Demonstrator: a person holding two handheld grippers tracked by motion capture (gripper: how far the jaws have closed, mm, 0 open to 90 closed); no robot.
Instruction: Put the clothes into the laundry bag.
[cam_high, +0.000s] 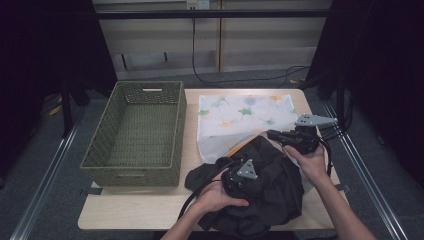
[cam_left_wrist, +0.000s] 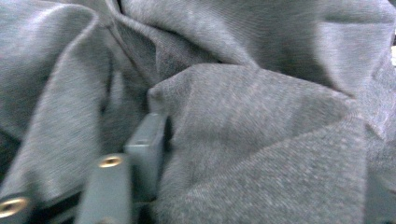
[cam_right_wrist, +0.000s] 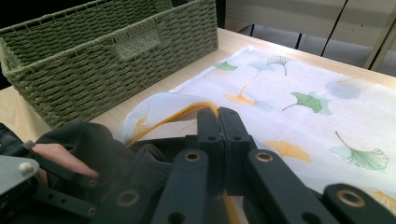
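Seems early in stuffing the dark garment (cam_high: 270, 185) into the printed bag (cam_high: 240, 117). Shows most of the garment heaped on the near side of the bench (cam_high: 130, 210), with just its far edge at the bag's yellow-trimmed mouth. Leaves nearly all of it to push in. Leaves the green basket (cam_high: 135, 95) at the left untouched. Keeps the right tool (cam_high: 272, 134) pressed together on the bag's mouth edge, lifting it off the bench. Buries the left tool (cam_high: 235, 182) in the garment, roughly half spread, with a fold bulging between the jaws. Cannot tell whether pinching that fold or merely resting against it.
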